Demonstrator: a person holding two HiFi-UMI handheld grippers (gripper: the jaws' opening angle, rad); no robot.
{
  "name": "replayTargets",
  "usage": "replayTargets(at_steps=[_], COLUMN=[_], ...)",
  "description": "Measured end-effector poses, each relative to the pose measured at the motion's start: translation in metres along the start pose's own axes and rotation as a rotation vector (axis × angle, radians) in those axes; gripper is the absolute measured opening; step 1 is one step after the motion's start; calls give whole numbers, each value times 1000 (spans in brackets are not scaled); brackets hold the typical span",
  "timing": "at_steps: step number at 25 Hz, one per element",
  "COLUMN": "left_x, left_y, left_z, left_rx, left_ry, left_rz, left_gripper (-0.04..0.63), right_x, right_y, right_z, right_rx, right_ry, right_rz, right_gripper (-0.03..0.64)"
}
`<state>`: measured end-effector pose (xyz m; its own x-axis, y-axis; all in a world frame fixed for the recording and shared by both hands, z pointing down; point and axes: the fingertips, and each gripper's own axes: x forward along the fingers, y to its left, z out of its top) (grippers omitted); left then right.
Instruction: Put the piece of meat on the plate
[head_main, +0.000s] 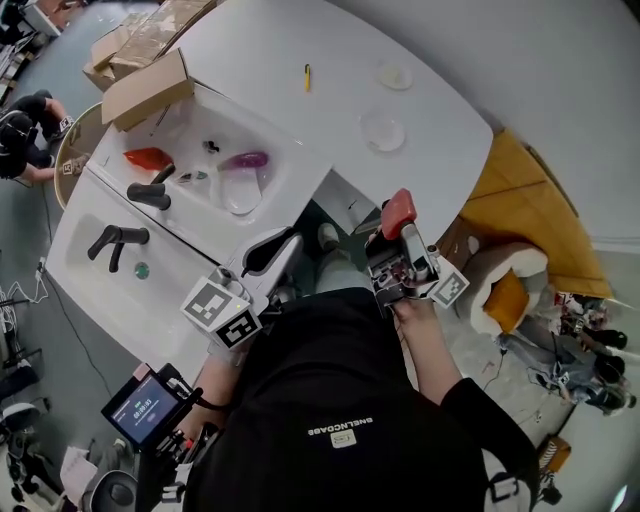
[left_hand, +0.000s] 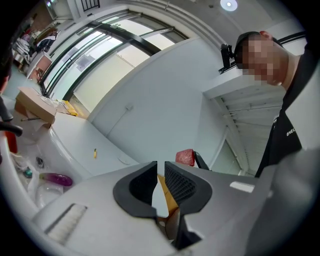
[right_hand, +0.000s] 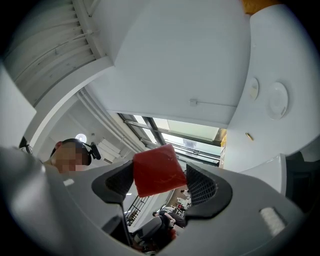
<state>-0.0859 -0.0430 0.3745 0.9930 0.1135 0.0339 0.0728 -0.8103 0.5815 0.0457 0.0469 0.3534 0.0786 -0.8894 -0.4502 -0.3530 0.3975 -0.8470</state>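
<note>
Only its own view showed our left gripper (left_hand: 161, 176) narrowly parted, empty; our right gripper (right_hand: 161, 179) clamped the meat (right_hand: 158, 169) near the table (head_main: 300, 40) edge.

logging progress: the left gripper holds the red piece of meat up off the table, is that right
No. It is the right gripper that holds the piece of meat up off the table, as the right gripper view shows; the left gripper holds nothing.

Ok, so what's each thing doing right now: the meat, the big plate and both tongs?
piece of meat: pinched in the right tongs, up off the table.
right tongs: shut on the piece of meat.
left tongs: slightly apart, nothing between them.
big plate: empty, lying on the table.
</note>
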Motion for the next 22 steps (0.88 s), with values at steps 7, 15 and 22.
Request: replayTargets(at_steps=[7,15,22], left_x=[24,66,87], left_y=[12,25,43], left_z=[10,21,33], left_rx=[2,2,14], left_ry=[-11,-28,-13], left_rz=[63,126,186], left_gripper=[63,63,91], right_x=[10,15,32], right_y=[-36,-95,-149], right_z=[38,98,134], right_rx=[1,-23,-72], right_ry=[58,111,176], right_rz=[-33,-101,-161], right_gripper=[330,330,330])
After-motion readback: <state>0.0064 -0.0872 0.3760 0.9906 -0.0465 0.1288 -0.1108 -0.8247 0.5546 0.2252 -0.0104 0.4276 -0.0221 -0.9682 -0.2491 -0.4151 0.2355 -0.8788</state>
